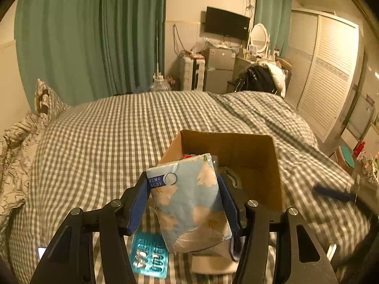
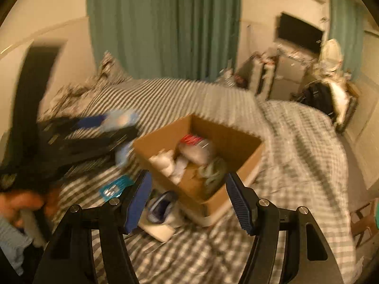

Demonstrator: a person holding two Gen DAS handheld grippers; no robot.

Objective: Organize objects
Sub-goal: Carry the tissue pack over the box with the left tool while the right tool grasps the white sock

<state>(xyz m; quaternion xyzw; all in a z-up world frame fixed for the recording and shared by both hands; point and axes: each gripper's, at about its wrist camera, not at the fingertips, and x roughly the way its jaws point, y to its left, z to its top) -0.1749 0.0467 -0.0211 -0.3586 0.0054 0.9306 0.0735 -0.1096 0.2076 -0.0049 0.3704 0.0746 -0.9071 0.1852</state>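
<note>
The bed (image 1: pixel 99 127) carries an open cardboard box (image 1: pixel 258 151) already holding several things. The left hand-held gripper (image 1: pixel 184 198) pinches a pale blue tissue pack (image 1: pixel 189 201) by its sides, long axis pointing ahead, with the box opening just beyond and slightly right. The right hand-held gripper (image 2: pixel 187 198), spread and empty, hangs over the box's near corner; a blister pack (image 1: pixel 149 255) lies on the bed below
</note>
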